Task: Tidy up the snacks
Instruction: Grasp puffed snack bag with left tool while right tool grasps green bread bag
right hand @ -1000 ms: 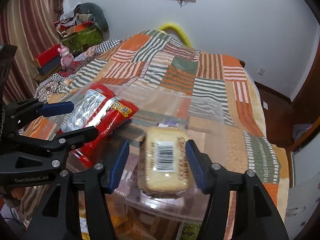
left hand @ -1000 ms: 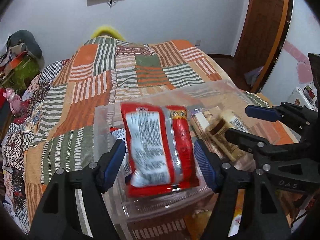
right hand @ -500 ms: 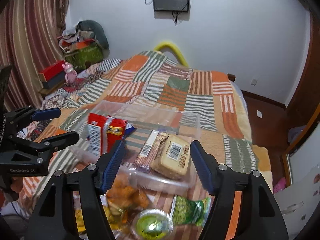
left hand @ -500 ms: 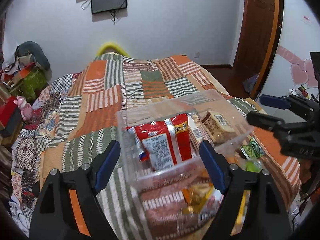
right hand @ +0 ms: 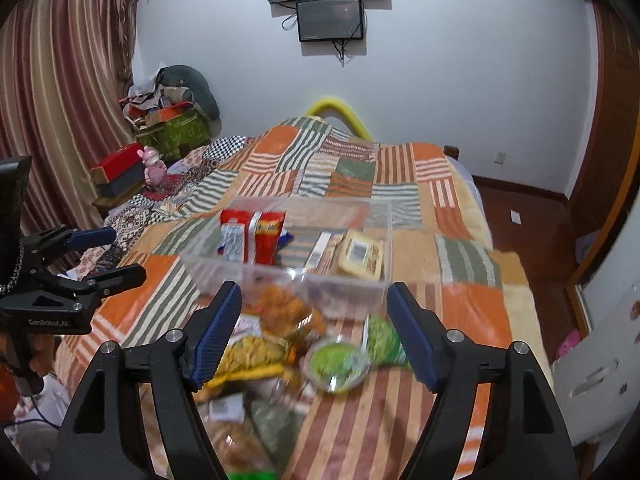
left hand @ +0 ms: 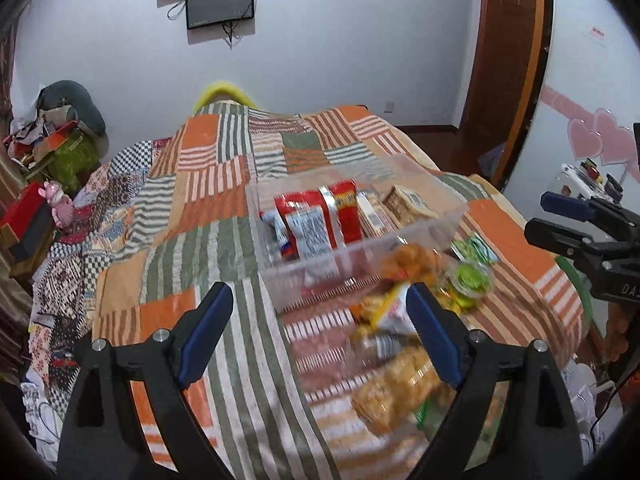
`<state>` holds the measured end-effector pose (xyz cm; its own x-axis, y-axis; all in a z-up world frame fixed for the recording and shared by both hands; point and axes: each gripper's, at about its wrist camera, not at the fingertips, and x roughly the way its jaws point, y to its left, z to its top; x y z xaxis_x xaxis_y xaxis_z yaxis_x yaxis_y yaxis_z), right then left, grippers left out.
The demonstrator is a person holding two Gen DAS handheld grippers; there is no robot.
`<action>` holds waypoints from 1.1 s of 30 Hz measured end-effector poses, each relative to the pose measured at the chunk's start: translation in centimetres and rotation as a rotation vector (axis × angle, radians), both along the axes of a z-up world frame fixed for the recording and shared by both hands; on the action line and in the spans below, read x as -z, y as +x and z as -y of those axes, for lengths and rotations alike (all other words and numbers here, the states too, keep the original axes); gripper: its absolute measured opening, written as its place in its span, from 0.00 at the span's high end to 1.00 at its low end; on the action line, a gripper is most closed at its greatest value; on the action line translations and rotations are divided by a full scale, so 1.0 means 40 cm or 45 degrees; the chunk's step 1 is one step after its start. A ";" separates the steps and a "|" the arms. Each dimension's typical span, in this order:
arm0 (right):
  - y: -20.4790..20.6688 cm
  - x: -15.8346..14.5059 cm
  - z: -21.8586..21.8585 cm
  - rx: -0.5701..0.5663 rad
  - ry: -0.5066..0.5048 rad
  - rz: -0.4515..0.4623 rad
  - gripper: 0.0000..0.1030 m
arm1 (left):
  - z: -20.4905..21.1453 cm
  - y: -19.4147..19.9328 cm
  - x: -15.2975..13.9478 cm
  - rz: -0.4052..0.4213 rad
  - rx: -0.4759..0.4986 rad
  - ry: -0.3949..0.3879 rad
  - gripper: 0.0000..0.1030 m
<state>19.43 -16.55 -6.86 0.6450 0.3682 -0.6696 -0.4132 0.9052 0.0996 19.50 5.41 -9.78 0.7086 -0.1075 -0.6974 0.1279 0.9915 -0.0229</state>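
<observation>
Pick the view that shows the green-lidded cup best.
Right wrist. The green-lidded cup sits near centre between the open gripper fingers, lid facing the camera, though blurred. In the left wrist view it is smaller, off to the right and also blurred.

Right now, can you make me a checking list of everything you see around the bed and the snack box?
Surface: patchwork bedspread covers the bed, striped orange, green and white.
Job's things: clear plastic box holds a red snack packet, a tan barcoded packet and a slim bar. Loose snacks and a round green cup lie in front of it, blurred.
Clutter: pile of bags and boxes in the corner, pink toy.
Grippers: left claw and right claw both opening, nothing between the pads.
Cables: wires hang below the wall screen.
Surroundings: striped curtain, wooden door.
</observation>
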 end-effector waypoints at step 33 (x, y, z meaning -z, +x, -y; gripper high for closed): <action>-0.116 0.264 -0.103 -0.196 0.028 -0.478 0.37 | 0.035 -0.116 0.203 -0.302 0.072 -0.026 0.13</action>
